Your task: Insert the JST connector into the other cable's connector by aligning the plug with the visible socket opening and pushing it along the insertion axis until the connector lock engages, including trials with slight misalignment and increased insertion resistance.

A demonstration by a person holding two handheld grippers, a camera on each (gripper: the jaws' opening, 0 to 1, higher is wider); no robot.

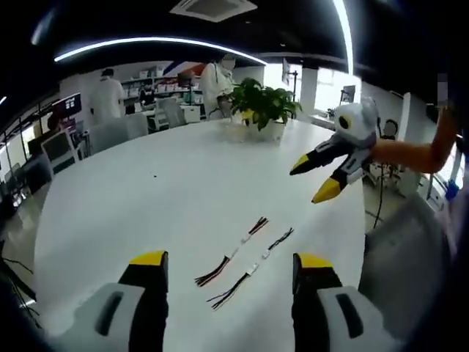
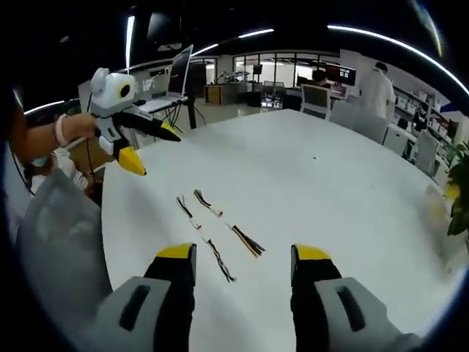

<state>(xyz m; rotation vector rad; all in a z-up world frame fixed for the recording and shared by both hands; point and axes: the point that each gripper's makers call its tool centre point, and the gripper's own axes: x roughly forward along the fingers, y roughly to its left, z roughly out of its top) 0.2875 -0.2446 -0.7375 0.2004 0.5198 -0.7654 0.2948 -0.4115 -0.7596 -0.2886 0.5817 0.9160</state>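
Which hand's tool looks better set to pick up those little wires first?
Left, marginally. The thin black-and-red wire cables with white connectors lie centred ahead of the open left tool, but off-centre before the open right tool.

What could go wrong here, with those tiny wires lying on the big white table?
1. The two cables lie close side by side, so a hand-held gripper might nudge or catch the wrong one.
2. The wires are thin and flat on the table; the wide open jaws of the left hand-held gripper may pinch wires rather than a connector.
3. The right hand-held gripper is also open and empty, so both grasps could slip.
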